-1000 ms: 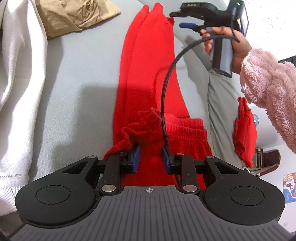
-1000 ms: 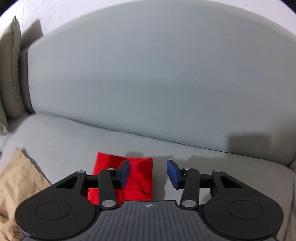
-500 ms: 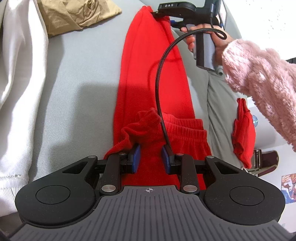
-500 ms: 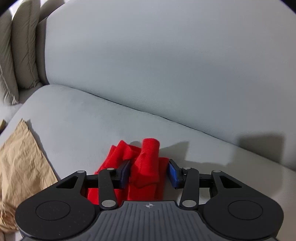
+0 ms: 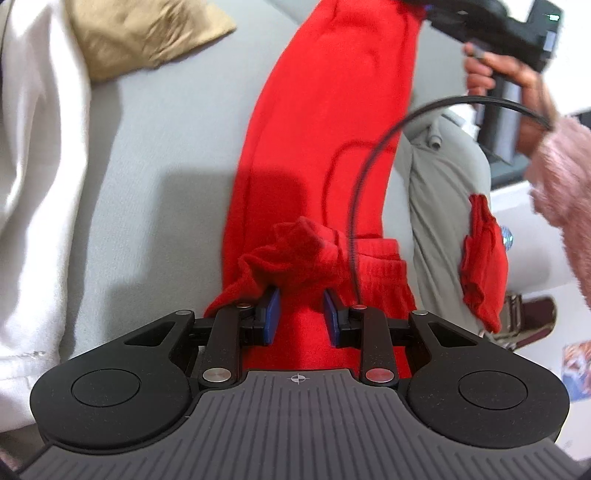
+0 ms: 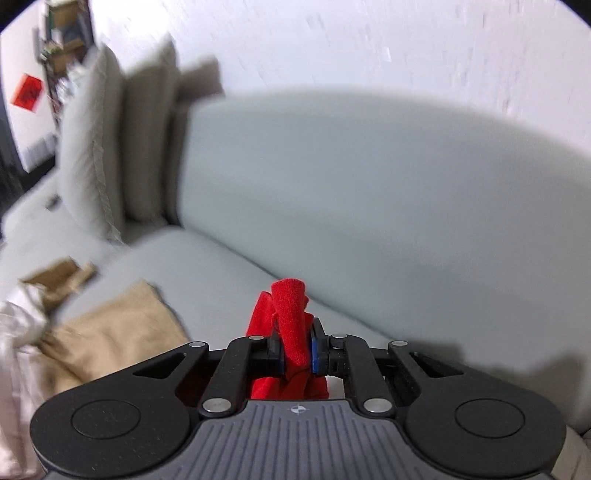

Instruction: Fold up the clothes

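Red trousers (image 5: 325, 129) lie lengthwise on the grey sofa seat (image 5: 166, 147). My left gripper (image 5: 301, 321) is shut on their bunched waistband at the near end. At the far end a hand (image 5: 517, 74) in a pink fluffy sleeve holds the other gripper at the leg ends, which are raised off the seat. In the right wrist view my right gripper (image 6: 297, 350) has the red cuffs (image 6: 290, 306) squeezed between its blue pads. Its jaws are still closing on them. A black cable (image 5: 354, 192) arcs over the trousers.
A tan garment (image 5: 147, 33) and a white garment (image 5: 33, 184) lie left of the trousers. A grey garment (image 5: 443, 192) and a small red cloth (image 5: 484, 258) hang on the right. The sofa backrest (image 6: 369, 203) and cushions (image 6: 96, 158) stand behind.
My right gripper went from open above the cuffs to clamped on them, then rose with them off the seat. My left gripper has stayed put on the waistband.
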Available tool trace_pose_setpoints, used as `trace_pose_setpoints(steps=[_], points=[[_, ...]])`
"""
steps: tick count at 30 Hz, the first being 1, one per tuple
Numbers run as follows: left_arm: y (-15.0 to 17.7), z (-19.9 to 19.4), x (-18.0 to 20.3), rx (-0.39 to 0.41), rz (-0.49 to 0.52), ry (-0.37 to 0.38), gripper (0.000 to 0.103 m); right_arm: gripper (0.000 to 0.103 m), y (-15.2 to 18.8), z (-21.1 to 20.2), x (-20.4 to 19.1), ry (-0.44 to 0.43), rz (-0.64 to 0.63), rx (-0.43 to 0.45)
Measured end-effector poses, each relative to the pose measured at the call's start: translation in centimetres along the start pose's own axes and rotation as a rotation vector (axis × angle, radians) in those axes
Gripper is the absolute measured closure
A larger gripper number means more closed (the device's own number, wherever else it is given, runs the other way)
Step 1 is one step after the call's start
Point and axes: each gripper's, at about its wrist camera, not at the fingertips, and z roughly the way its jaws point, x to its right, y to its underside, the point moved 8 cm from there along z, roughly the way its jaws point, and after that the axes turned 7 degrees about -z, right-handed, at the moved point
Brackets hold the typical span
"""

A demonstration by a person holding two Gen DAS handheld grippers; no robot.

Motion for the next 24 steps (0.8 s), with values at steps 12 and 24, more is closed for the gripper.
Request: trace_pose_setpoints(steps=[12,24], points=[[2.6,-11.8,2.5,0.158,-0.02,-0.076,0.069,0.091,0.6,-19.4,-9.6,-0.192,-0.043,0.248],[8.4,-14.7,-0.3,0.175,-0.139,-0.13,0.07,0.073,16.0,-25.7,-19.6,-0.288,-0.015,0.03]])
